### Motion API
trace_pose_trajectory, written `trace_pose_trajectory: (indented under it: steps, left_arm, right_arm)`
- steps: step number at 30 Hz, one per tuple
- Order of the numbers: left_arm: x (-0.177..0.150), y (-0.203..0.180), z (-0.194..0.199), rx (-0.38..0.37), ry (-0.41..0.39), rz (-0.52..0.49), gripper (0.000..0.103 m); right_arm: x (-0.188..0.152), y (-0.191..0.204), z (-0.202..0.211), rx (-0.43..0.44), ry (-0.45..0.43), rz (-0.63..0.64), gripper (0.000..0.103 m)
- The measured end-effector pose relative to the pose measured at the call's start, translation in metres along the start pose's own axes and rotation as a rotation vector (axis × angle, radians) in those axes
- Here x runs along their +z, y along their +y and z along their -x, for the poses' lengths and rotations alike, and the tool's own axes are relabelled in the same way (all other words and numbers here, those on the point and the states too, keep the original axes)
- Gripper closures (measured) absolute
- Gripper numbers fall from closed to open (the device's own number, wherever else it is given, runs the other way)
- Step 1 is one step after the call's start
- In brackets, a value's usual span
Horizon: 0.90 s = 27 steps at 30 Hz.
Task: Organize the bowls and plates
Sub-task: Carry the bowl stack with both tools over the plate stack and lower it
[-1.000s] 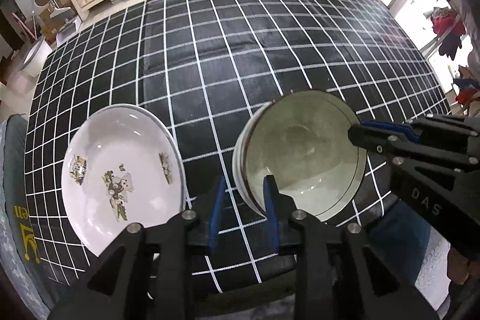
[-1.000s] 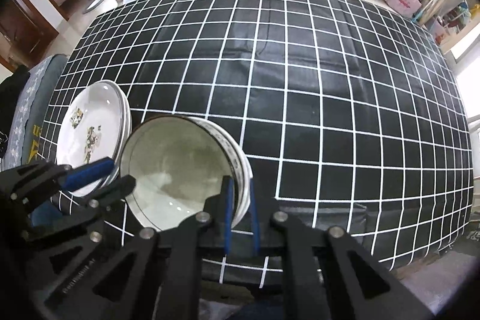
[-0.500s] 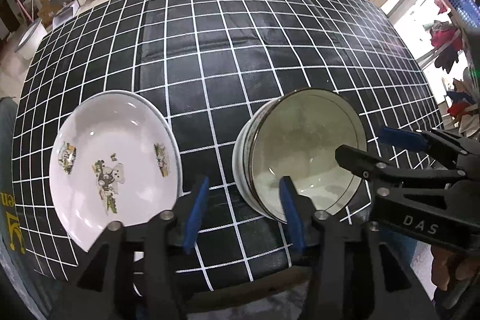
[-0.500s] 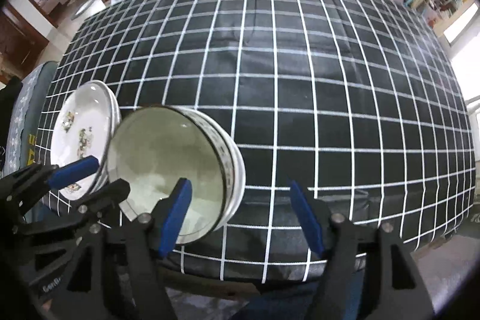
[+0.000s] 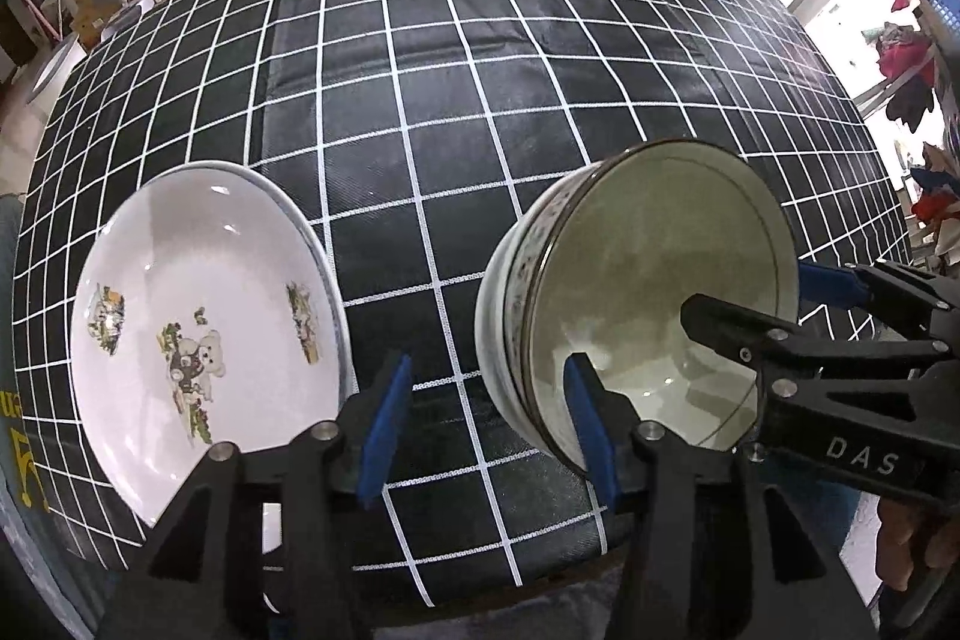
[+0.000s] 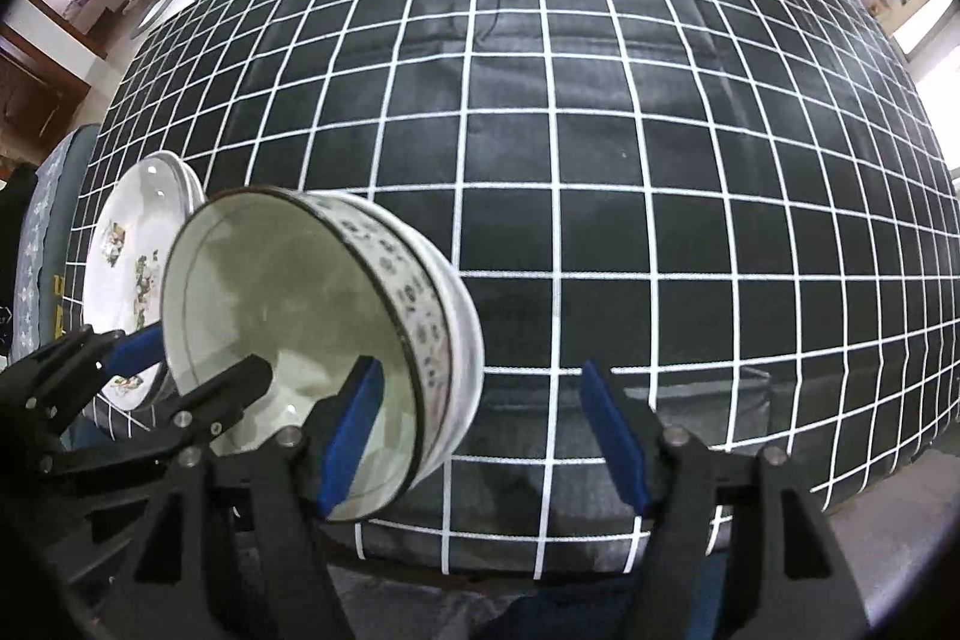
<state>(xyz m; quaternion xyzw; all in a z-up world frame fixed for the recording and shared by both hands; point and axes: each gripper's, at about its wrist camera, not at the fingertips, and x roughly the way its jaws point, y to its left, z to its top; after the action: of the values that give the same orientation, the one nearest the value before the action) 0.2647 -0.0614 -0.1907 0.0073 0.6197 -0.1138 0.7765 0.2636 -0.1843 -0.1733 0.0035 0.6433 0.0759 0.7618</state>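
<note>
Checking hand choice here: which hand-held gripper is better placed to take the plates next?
Probably the left hand-held gripper: its open jaws hang between the plate stack and the bowls, beside the plates' rim. The right hand-held gripper sits across the bowls.

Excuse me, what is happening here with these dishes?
A person holds a gripper in each hand over a checked tablecloth. The left gripper and right gripper are both open, straddling opposite rims of the stacked bowls without pressing them. The bear-print plates lie beside the bowls.
</note>
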Motion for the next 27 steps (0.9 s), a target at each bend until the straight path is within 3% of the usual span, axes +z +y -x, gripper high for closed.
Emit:
trace_pose_trajectory:
  steps: [8, 15, 17, 20, 27]
  left_arm:
    - [0.002, 0.000, -0.014, -0.017, 0.002, 0.004, 0.053]
    - [0.013, 0.014, -0.020, -0.072, -0.007, 0.047, 0.053]
    - [0.016, 0.020, -0.023, -0.101, -0.002, 0.064, 0.056]
    - [0.017, 0.022, -0.025, -0.148, 0.002, 0.053, 0.069]
    - [0.017, 0.012, -0.028, -0.138, -0.001, 0.013, 0.070]
  right_arm:
    - [-0.001, -0.007, -0.007, 0.013, -0.007, -0.017, 0.031]
    - [0.001, -0.016, -0.015, 0.099, 0.001, -0.063, 0.031]
    - [0.001, -0.020, -0.019, 0.149, 0.011, -0.082, 0.037]
    - [0.000, -0.021, -0.024, 0.244, 0.029, -0.097, 0.056]
    - [0.000, -0.016, -0.023, 0.240, 0.028, -0.086, 0.057]
